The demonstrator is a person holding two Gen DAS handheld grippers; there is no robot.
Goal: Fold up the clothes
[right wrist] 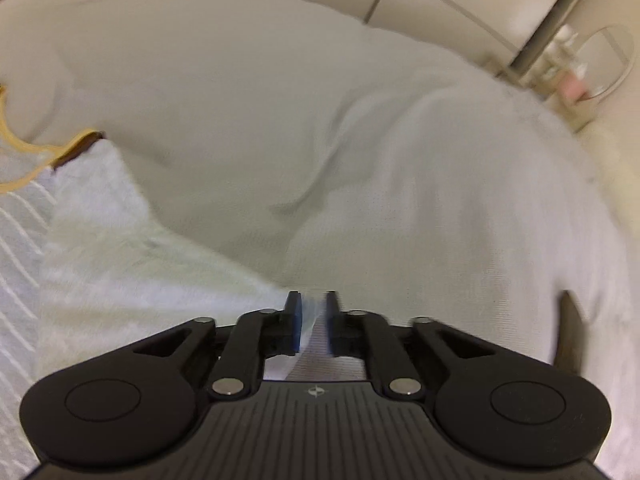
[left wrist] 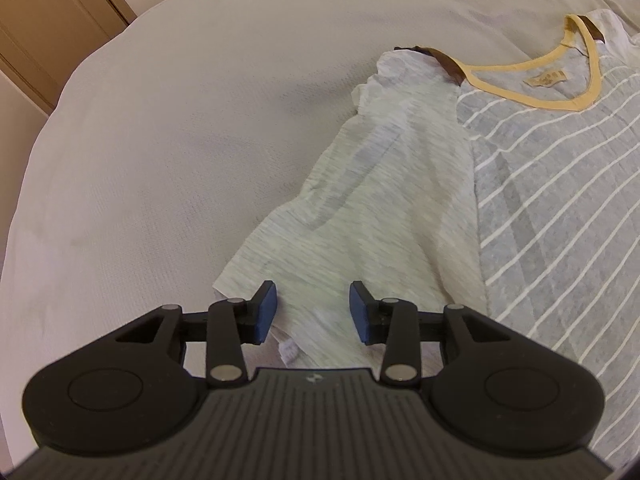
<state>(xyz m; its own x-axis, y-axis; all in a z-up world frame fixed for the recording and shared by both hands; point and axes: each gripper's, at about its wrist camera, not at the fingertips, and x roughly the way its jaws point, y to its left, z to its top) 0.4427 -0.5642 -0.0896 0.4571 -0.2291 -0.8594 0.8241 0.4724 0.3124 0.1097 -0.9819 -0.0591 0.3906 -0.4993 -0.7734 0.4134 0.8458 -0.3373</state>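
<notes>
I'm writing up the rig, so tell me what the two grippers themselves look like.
The left gripper and right gripper look identical: matte black ribbed bodies with a small centre emblem, round side discs, linkage arms on silver pins, and blue fingertip pads. No cables or sleeves show.

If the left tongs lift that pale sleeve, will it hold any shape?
Probably not. The sleeve lies creased and flat on the bedspread, so it likely droops. It looks thin and light. The striped shirt body may drag along.

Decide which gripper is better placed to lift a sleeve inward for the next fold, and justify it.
Probably the left gripper: its open jaws straddle the sleeve end. The right gripper has nearly closed jaws at the other sleeve's edge; blur hides any grip.
</notes>
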